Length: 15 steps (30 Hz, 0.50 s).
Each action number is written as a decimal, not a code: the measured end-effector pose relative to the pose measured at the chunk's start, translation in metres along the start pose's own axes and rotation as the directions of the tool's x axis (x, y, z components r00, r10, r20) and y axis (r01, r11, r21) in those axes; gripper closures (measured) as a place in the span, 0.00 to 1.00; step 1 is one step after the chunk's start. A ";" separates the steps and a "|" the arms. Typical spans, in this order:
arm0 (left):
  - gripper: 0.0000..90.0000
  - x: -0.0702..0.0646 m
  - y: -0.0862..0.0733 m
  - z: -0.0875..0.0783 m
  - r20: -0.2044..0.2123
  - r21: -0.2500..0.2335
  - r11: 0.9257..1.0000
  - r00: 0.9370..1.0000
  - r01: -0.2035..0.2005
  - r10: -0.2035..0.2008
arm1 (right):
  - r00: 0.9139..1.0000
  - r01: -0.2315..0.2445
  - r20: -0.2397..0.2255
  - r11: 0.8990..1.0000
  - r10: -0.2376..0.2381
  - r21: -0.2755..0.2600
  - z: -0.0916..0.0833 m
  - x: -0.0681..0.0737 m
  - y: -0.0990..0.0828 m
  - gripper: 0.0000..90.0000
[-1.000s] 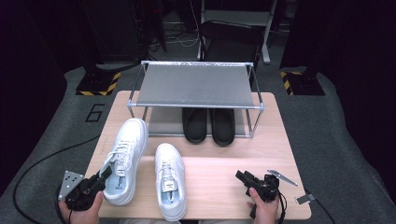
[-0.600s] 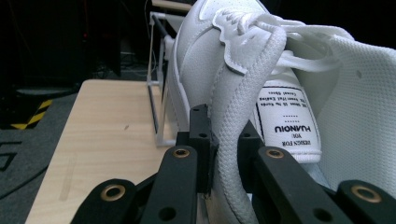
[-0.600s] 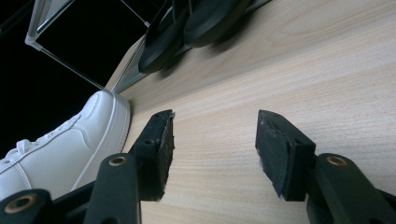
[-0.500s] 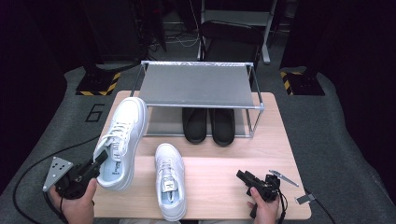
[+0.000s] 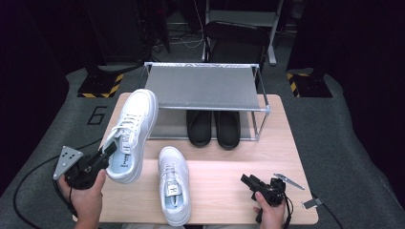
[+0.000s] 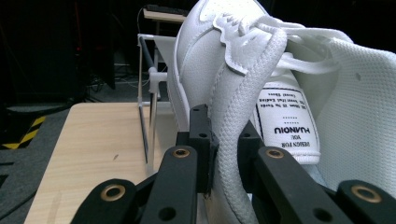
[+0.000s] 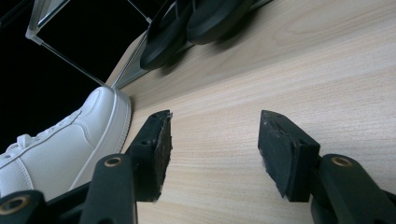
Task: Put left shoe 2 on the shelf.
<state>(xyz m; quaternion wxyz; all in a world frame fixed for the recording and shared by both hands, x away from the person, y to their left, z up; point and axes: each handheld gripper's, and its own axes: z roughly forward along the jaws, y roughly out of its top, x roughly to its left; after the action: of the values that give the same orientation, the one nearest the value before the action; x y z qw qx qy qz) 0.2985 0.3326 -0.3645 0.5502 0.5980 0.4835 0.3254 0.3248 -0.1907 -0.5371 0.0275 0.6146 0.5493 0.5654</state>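
One light, soft-collared sneaker [image 5: 130, 131], pinched at its padded heel rim by the left gripper [image 5: 106, 153] fingers; right gripper [image 5: 252, 183], at 5 o'clock on the counter [image 5: 224, 162], open, empty.

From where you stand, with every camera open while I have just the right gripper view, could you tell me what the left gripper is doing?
Observer: The left gripper is shut on the heel collar of a white sneaker, holding it tilted above the table.
Operator: Thank you. Is the white shoe beside my jaws its partner?
Observer: It looks so: the second sneaker lies flat on the table, toe pointing toward the shoe rack.
Operator: And is the rack's top shelf free?
Observer: Yes, the grey top shelf is bare; the black slippers sit beneath it. Your right gripper is open, with nothing between its jaws.
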 end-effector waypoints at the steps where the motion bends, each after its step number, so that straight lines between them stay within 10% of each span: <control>1: 0.91 -0.001 0.002 0.002 0.007 -0.001 1.000 1.000 -0.001 0.001 | 1.000 0.000 -0.003 1.000 0.000 -0.002 0.000 0.000 0.000 0.49; 15: 0.91 -0.019 0.027 0.027 0.067 -0.008 1.000 0.997 -0.023 0.023 | 0.997 0.079 -0.015 0.997 -0.079 0.011 0.002 0.005 0.000 0.43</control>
<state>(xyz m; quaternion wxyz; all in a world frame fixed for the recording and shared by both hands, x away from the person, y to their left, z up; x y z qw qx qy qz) 0.3230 0.3073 -0.3400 0.5647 0.6119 0.4566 0.3134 0.3255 -0.1856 -0.5342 0.0422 0.5886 0.5766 0.5651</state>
